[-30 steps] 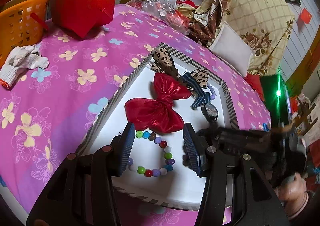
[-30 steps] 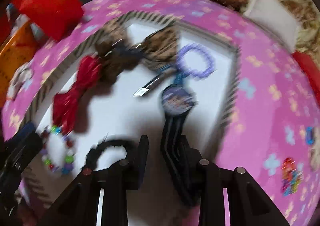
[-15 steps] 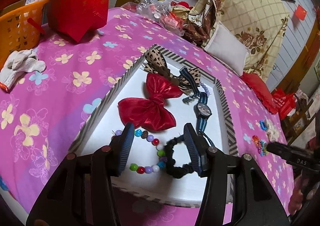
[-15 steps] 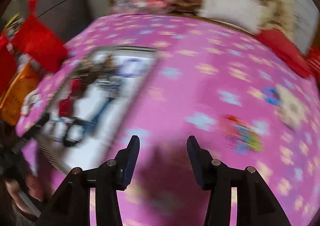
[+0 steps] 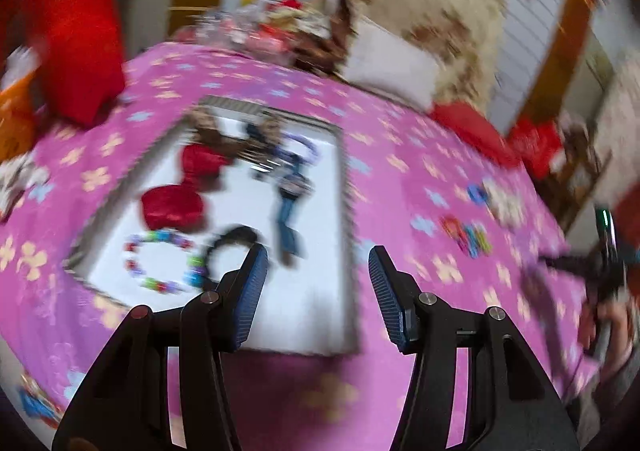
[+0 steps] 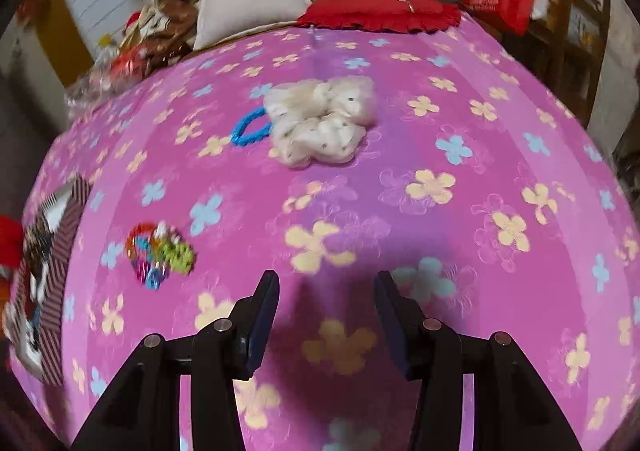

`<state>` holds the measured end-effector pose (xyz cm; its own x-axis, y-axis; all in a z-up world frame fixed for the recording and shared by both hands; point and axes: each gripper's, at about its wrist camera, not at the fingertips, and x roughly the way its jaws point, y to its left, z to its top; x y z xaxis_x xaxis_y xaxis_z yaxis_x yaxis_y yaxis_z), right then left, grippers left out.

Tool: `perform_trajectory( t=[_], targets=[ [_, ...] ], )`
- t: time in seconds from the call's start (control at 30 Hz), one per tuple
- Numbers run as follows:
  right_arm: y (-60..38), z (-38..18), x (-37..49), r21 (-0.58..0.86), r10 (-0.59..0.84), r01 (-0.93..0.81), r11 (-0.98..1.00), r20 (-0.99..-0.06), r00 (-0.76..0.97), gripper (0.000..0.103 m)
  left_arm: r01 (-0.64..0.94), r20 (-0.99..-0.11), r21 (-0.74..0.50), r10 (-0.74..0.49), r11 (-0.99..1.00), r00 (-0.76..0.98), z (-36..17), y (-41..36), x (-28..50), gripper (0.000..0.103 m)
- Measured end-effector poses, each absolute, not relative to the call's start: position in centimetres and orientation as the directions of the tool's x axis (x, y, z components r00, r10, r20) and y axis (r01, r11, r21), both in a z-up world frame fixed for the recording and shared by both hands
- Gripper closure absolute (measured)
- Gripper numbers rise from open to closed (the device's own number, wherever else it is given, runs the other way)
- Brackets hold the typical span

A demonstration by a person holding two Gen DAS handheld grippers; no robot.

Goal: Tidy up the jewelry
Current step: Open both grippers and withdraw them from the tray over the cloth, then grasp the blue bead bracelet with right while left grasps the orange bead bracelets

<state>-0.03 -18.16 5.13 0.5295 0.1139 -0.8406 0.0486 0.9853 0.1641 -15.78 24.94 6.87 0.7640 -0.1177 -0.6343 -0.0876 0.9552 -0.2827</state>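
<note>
Since a second ago the right gripper (image 6: 326, 315) has let go of the watch (image 5: 289, 195) it was setting in the tray (image 5: 344, 187) and swung away over the pink flowered cloth (image 6: 400, 211); the left gripper (image 5: 314, 291) has drifted toward the tray's right rim. The tray already holds the red bow (image 5: 176, 203), bead bracelet (image 5: 160, 263), black hair tie (image 5: 228, 243) and watch. Still loose on the cloth are a cream scrunchie (image 6: 320, 123) at 12 o'clock from the right gripper, a blue ring (image 6: 250, 129) touching its left side, and a colourful bracelet (image 6: 158, 251) at 10 o'clock. Both grippers tilt downward, jaws partly apart and empty.
</note>
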Motion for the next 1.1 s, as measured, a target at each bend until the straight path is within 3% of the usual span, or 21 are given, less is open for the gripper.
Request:
perform_trajectory(
  t=[0.17, 0.27, 0.47, 0.57, 0.67, 0.7, 0.73, 0.77, 0.83, 1.1],
  targets=[
    [-15.3, 4.7, 2.6, 0.22, 0.211, -0.047, 0.974, -0.823, 0.528, 0.056, 0.031, -0.689, -0.324, -0.259, 0.946, 0.677, 5.9, 19.0, -12.5, 0.05],
    [-12.0, 5.3, 5.0, 0.17, 0.217, -0.136, 0.976, -0.814, 0.539, 0.056, 0.079, -0.692, -0.365, -0.326, 0.928, 0.644, 5.5, 15.7, -9.8, 0.05],
    [-7.3, 4.6, 12.5, 0.038, 0.134, -0.189, 0.981, -0.842, 0.523, 0.056, 0.124, -0.696, -0.365, -0.359, 0.923, 0.622, 4.0, 12.6, -7.2, 0.051],
    [-6.5, 3.4, 16.0, -0.015, 0.067, -0.156, 0.988, -0.86, 0.507, 0.056, 0.149, -0.697, -0.303, -0.325, 0.941, 0.639, 3.5, 12.5, -7.9, 0.05],
    [-7.0, 2.3, 18.3, -0.021, 0.026, -0.092, 0.996, -0.873, 0.487, 0.056, 0.15, -0.695, -0.338, -0.354, 0.929, 0.626, 2.9, 13.2, -7.7, 0.05],
    [-7.1, 2.3, 18.5, -0.021, 0.02, -0.08, 0.997, -0.873, 0.488, 0.061, 0.145, -0.695, -0.352, -0.362, 0.925, 0.621, 2.7, 13.5, -7.5, 0.05],
    [-7.3, 2.0, 18.8, -0.005, 0.031, -0.074, 0.997, -0.883, 0.469, 0.073, 0.141, -0.696, -0.358, -0.365, 0.923, 0.618, 2.5, 13.8, -7.5, 0.05],
    [-7.3, 2.0, 18.6, -0.003, 0.03, -0.07, 0.998, -0.88, 0.475, 0.075, 0.139, -0.697, -0.362, -0.367, 0.922, 0.616, 2.3, 13.9, -7.4, 0.05],
    [-6.7, 2.0, 17.7, -0.024, 0.029, -0.105, 0.994, -0.878, 0.478, 0.089, 0.134, -0.699, -0.366, -0.367, 0.921, 0.614, 2.1, 14.1, -7.3, 0.05],
    [-8.9, 2.1, 8.9, 0.08, 0.15, -0.184, 0.98, -0.902, 0.406, 0.094, 0.101, -0.711, -0.35, -0.334, 0.931, 0.619, 2.3, 14.2, -7.4, 0.05]
  ],
)
